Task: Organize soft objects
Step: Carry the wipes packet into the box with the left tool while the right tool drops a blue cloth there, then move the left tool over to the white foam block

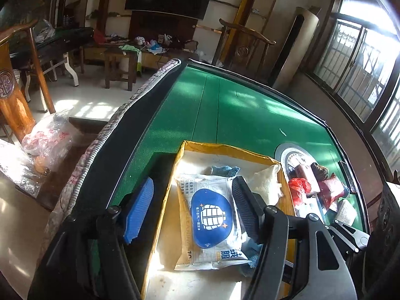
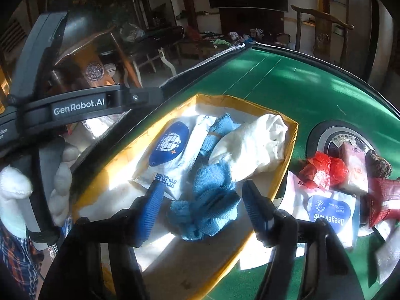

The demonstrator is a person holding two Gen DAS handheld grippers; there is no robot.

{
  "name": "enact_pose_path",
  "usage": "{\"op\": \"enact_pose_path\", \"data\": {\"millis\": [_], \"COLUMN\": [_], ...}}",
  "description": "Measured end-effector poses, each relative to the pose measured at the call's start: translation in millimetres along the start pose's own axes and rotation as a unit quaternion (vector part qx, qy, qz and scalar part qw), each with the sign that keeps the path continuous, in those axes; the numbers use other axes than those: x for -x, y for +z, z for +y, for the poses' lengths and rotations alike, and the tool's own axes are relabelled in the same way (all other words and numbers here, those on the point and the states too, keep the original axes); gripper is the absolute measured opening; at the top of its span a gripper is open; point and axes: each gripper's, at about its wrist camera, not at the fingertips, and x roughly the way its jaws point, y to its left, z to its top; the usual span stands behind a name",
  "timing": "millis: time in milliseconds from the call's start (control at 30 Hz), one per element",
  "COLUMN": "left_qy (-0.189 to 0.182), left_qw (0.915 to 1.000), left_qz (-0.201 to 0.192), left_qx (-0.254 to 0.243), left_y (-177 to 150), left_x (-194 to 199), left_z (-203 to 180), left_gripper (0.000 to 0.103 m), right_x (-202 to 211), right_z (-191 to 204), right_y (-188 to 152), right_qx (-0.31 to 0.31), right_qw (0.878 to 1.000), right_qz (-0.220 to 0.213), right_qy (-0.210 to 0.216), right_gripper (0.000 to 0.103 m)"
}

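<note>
soft objects lie in a yellow-rimmed box (image 2: 287, 155) on the green table (image 2: 300, 87). right gripper (image 2: 202, 200) stands apart, the crumpled blue cloth (image 2: 207, 212) loose between its pads. left gripper (image 1: 192, 200) is apart over one wipes pack (image 1: 212, 215), holding nothing. one white cloth (image 2: 255, 145) lies beside them.

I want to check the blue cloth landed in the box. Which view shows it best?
The right wrist view: the blue cloth lies whole in the box, between that gripper's open fingers. The left wrist view shows only blue scraps beyond the wipes pack.
</note>
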Motion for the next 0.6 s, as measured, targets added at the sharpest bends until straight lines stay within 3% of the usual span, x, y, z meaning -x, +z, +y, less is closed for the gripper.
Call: {"op": "enact_pose_path", "data": {"millis": [233,300,400,533,600], "left_qy": [-0.01,0.05,0.152,0.239,0.228], "left_qw": [0.9984,0.9934,0.9744,0.9498,0.9562], "left_qz": [0.038,0.049,0.047,0.052,0.034], "left_qx": [-0.04,-0.091,-0.159,-0.196,-0.18], "left_y": [-21.2,-29.7,-37.8,-38.7,-34.3], "left_x": [10.7,1.7,-21.0,-43.5,-30.8], "left_z": [-25.8,-45.1,-65.3,-69.1,-68.8], "left_gripper": [0.066,0.066,0.066,0.066,0.066], "right_x": [46.9,62.3,86.3,119.4,134.4], "right_z": [-39.2,-53.2,-76.8,-117.1,-139.0], "right_y": [-11.8,-20.2,-33.2,-52.9,-64.1], "right_qx": [-0.045,-0.056,-0.082,-0.122,-0.138], "right_qw": [0.998,0.996,0.993,0.986,0.982], "right_qz": [-0.049,-0.062,-0.081,-0.104,-0.111], "right_qy": [-0.004,-0.014,-0.026,-0.046,-0.065], "right_gripper": [0.061,0.061,0.061,0.061,0.061]}}
